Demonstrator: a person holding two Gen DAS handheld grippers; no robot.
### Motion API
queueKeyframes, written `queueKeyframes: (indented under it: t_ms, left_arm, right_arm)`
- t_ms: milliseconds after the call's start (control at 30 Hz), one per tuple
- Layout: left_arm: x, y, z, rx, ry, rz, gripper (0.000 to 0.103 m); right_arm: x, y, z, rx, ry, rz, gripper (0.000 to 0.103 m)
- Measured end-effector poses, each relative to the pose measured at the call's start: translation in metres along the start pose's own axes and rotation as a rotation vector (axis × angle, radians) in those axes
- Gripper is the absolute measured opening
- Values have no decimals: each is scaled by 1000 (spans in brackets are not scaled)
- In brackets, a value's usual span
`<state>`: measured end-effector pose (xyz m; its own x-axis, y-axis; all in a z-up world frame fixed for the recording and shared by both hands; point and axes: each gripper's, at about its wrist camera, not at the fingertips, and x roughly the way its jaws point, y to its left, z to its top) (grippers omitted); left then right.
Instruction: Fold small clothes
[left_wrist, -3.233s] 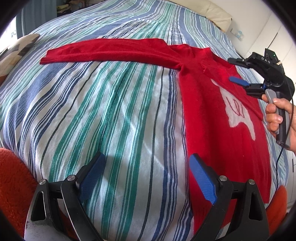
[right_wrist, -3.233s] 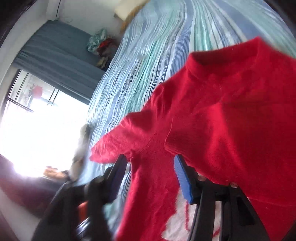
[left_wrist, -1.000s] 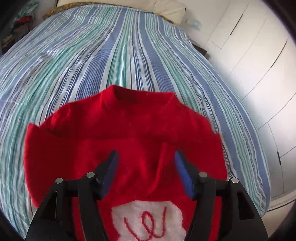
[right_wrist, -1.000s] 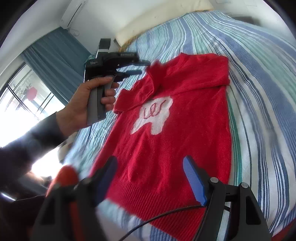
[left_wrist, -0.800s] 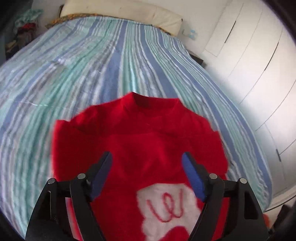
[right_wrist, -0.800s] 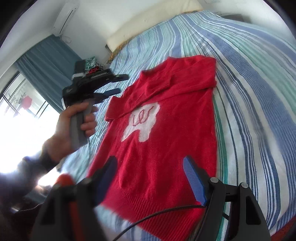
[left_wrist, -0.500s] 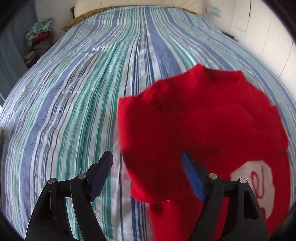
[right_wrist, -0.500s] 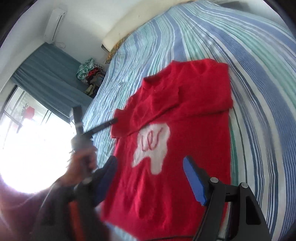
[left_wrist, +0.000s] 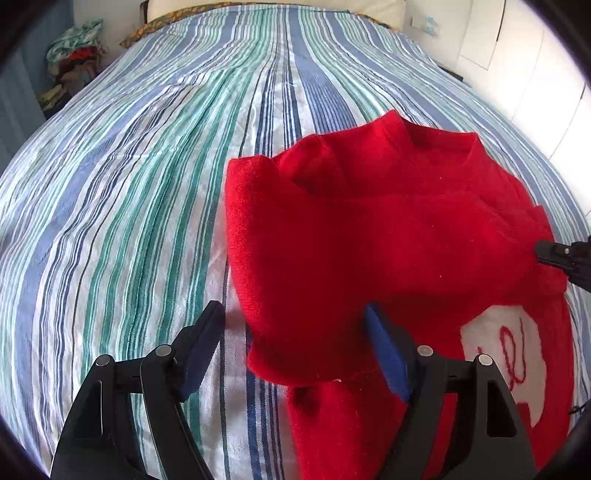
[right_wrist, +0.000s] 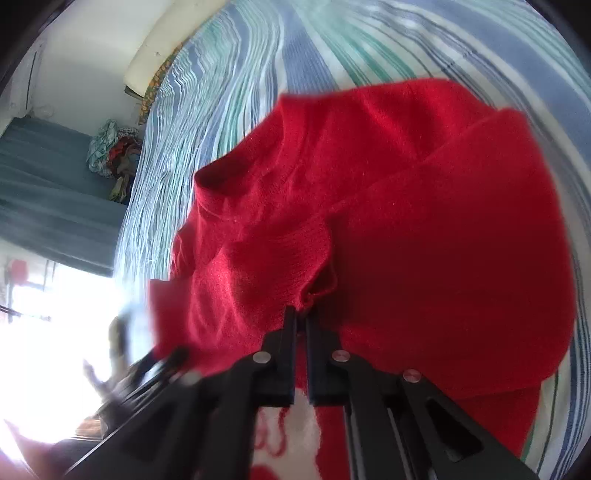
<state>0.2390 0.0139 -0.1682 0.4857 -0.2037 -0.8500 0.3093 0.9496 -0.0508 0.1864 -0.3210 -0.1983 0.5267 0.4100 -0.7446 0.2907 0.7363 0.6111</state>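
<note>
Striped bed (left_wrist: 147, 184) | soft, limp red knit sweater (left_wrist: 388, 240): grip cuffs, hems | right gripper (right_wrist: 301, 314) pinching sleeve cuff | left gripper (left_wrist: 291, 350) wide open, empty

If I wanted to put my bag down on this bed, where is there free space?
The striped bedspread lies bare left of the red sweater, up to the pillow. The right side is crowded: the sweater covers it, the right gripper pinches a sleeve cuff and the open left gripper hovers.

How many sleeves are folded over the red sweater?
2. One sleeve lies folded across the sweater chest on the left; the other sleeve folds in from the right. The right gripper pinches the left one's cuff.
</note>
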Motion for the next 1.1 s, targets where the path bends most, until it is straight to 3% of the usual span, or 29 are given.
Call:
queueKeyframes:
  t_ms: [67, 133, 200, 333, 400, 433, 467, 533, 667, 767, 867, 933, 1100]
  left_arm:
    - [2, 2, -3, -4, 4, -6, 79]
    - [9, 0, -6, 3, 22, 4, 80]
    - [11, -3, -7, 7, 33, 20, 80]
    - [-1, -4, -9, 18, 44, 35, 80]
    - [-21, -3, -16, 18, 27, 41, 80]
    - [-32, -4, -21, 19, 15, 34, 80]
    - [-45, -6, -27, 26, 3, 26, 80]
    - [-72, -17, -46, 62, -21, 12, 82]
    - [-105, -51, -98, 166, -12, -37, 89]
    - [-108, -75, -147, 251, 84, -47, 88]
    - [-105, -85, -195, 340, 184, 47, 88]
    - [-115, -77, -213, 318, 174, 42, 90]
    - [-118, -60, -216, 204, 207, -6, 95]
  right_arm:
    - [-14, 4, -9, -42, -45, -27, 4]
    - [-23, 4, -18, -87, -85, -129, 4]
    - [-15, -2, -21, -108, -56, -203, 4]
    - [0, -5, -21, -123, 6, -226, 9]
    - [-10, 0, -23, -155, -8, -207, 29]
    - [-19, 2, -27, -172, -22, -200, 50]
    - [-31, 4, -32, -199, -47, -204, 63]
    - [-59, 11, -50, -284, -85, -227, 64]
    - [-97, 22, -106, -450, -19, -198, 64]
    - [-97, 18, -166, -544, 120, -204, 64]
    - [-88, 1, -216, -580, 269, -263, 64]
    - [-90, -13, -237, -573, 322, -333, 64]
    - [-109, -34, -243, -477, 292, -319, 64]
